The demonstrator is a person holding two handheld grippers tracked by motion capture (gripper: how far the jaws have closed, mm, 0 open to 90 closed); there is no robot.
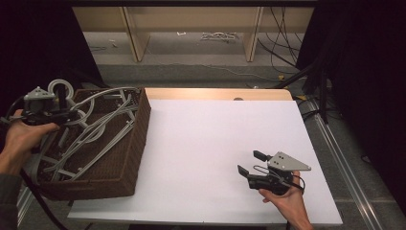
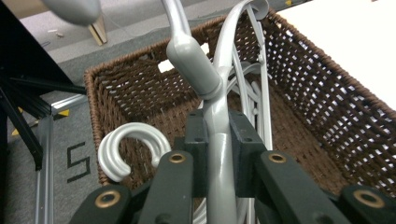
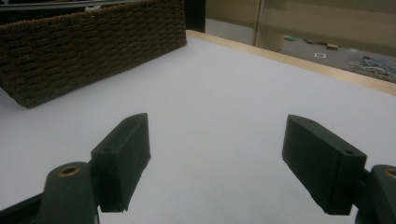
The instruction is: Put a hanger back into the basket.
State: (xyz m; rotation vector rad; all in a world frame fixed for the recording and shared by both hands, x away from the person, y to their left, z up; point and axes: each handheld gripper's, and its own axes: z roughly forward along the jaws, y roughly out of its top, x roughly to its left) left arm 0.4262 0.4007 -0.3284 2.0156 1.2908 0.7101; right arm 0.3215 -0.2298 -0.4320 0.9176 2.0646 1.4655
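White table (image 1: 215,143): left claw (image 2: 217,140) grips hanger (image 2: 219,154).

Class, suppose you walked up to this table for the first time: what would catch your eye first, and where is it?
Most striking is the brown wicker basket at the table's left edge, crammed with tangled grey plastic hangers. Over it, the left gripper is clamped on the neck of one grey hanger, just below its hook. On the bare white tabletop near the front right, the right gripper rests with its jaws wide open, holding nothing.

white table (image 1: 215,143) carries a brown wicker basket (image 1: 129,158).
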